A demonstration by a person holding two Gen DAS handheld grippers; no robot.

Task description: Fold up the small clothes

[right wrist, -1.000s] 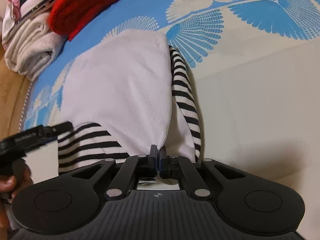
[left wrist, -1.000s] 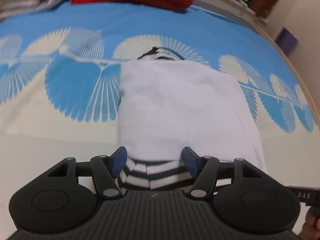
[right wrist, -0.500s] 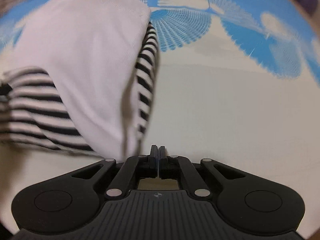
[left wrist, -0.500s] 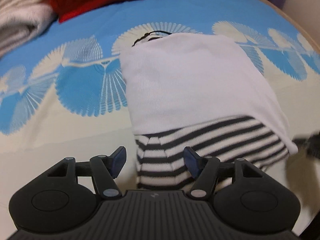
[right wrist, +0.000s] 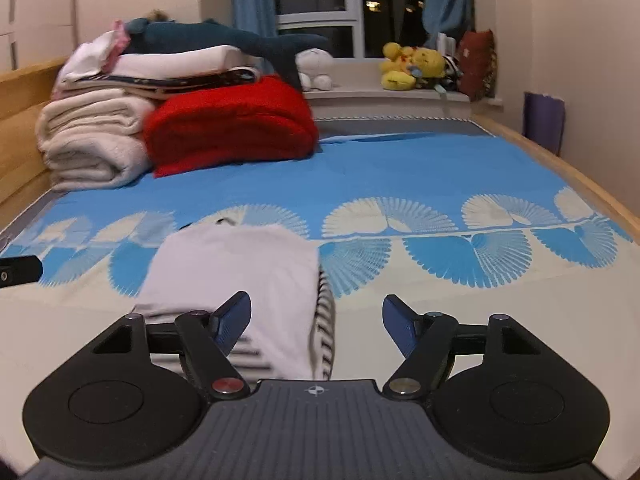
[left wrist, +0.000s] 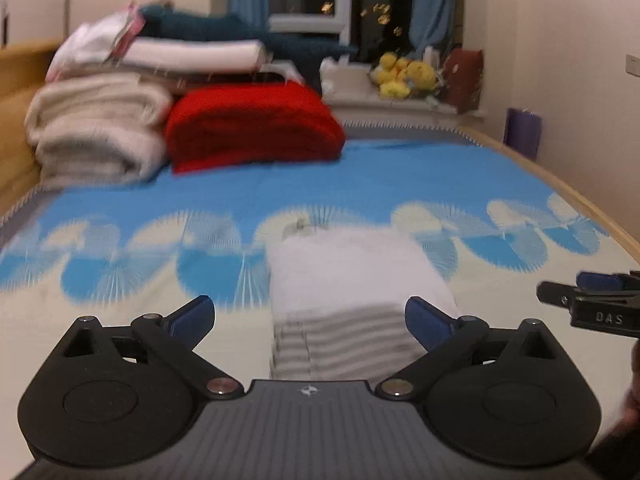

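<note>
On the blue-and-cream fan-patterned bedspread (right wrist: 400,168) lies the small folded garment of white ribbed knit with black-and-white striped trim (right wrist: 240,268), a compact rectangle with the striped band at its near end and a striped edge peeking out along its right side; in the left wrist view the same garment (left wrist: 352,276) sits straight ahead, blurred, flat on the cloth; the left gripper (left wrist: 310,316) has its jaws opening very wide, blue pads well apart and above the garment, nothing between them that they press; the right gripper (right wrist: 316,320) is likewise opening, its left pad over the striped end and its right pad over bare bedspread, holding nothing; I judge the piece light, soft and limp, a thin stretchy knit that will sag and unfold if lifted by one point, and not fragile at all; it should grip well on the pads, though several layers may slide over one another; the best hold looks to be the two near corners of the striped band, one gripper each, pinching through all layers together so the fold stays closed; a pinch on the top white layer alone would likely peel it open; behind, well apart, stand a folded red knitted blanket (right wrist: 232,124) and a stack of cream towels (right wrist: 92,140), which do not hinder the reach
</note>
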